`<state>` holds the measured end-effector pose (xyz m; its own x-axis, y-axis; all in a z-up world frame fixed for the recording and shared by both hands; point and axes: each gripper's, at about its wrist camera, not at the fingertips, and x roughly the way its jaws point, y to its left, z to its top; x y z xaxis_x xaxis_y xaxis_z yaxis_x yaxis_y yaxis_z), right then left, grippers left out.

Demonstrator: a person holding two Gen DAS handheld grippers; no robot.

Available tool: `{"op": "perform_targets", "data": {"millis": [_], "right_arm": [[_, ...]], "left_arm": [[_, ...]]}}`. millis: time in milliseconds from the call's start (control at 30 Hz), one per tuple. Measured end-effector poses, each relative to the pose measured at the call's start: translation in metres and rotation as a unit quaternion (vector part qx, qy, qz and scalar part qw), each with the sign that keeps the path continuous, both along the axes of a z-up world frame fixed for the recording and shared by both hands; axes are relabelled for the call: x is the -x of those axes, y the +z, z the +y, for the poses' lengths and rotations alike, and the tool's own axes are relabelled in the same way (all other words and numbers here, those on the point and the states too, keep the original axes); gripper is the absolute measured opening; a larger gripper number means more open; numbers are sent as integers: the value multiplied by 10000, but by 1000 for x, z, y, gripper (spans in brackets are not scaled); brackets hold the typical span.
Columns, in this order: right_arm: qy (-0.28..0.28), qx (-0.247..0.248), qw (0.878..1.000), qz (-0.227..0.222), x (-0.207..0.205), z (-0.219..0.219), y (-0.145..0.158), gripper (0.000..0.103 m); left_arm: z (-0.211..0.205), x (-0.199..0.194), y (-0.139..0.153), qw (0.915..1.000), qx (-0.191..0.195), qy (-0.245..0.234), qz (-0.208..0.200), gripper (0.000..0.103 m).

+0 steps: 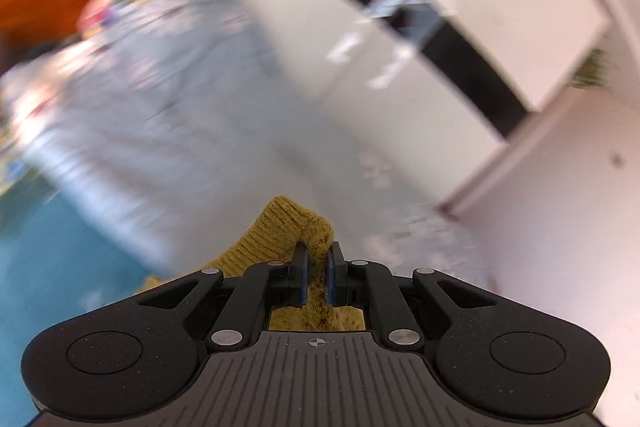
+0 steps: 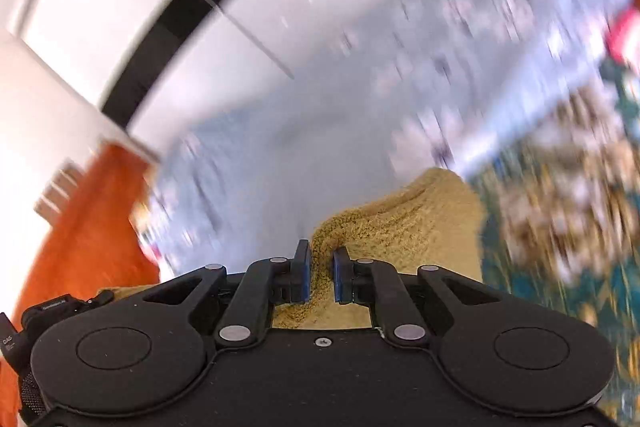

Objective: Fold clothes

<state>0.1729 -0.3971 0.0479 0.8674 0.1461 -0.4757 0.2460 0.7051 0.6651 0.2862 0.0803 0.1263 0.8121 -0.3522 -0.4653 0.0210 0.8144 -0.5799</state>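
Observation:
A mustard-yellow knitted garment (image 1: pixel 280 227) is pinched in both grippers. In the left wrist view my left gripper (image 1: pixel 317 259) is shut on a ribbed edge of it, which bunches up between the blue pads. In the right wrist view my right gripper (image 2: pixel 321 263) is shut on another part of the same garment (image 2: pixel 408 215), which spreads to the right of the fingers. Both grippers are lifted off the surface and both views are motion-blurred.
A bed with a pale grey-blue patterned cover (image 1: pixel 152 99) lies ahead, with a blurred pile of clothes (image 1: pixel 120 3) at its far end. White wardrobe doors with a black band (image 1: pixel 440 27), an orange curtain (image 2: pixel 88 219) and a teal patterned rug (image 2: pixel 560 207) surround it.

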Motion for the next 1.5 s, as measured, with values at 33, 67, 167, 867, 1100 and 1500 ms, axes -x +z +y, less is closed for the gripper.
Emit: {"op": "perform_targets", "data": {"millis": [33, 67, 167, 867, 1100, 1500], "right_arm": [[-75, 67, 9998, -180, 1, -6, 15, 11], [-150, 134, 9992, -360, 1, -11, 29, 11], [-345, 352, 9956, -796, 15, -24, 67, 11], [944, -758, 9465, 2992, 107, 129, -191, 12], [1362, -481, 9224, 3581, 97, 161, -227, 13], [990, 393, 8904, 4426, 98, 140, -207, 38]], "left_arm": [[-8, -7, 15, 9997, 32, -151, -184, 7], [-14, -12, 30, 9989, 104, -288, -362, 7], [-24, -20, 54, 9954, 245, -608, -700, 7], [88, 38, -259, 9389, -1176, -68, 3235, 7], [122, 77, -297, 9169, -1396, 155, 3736, 6], [172, 92, -333, 9085, -382, 759, 4091, 15]]}}
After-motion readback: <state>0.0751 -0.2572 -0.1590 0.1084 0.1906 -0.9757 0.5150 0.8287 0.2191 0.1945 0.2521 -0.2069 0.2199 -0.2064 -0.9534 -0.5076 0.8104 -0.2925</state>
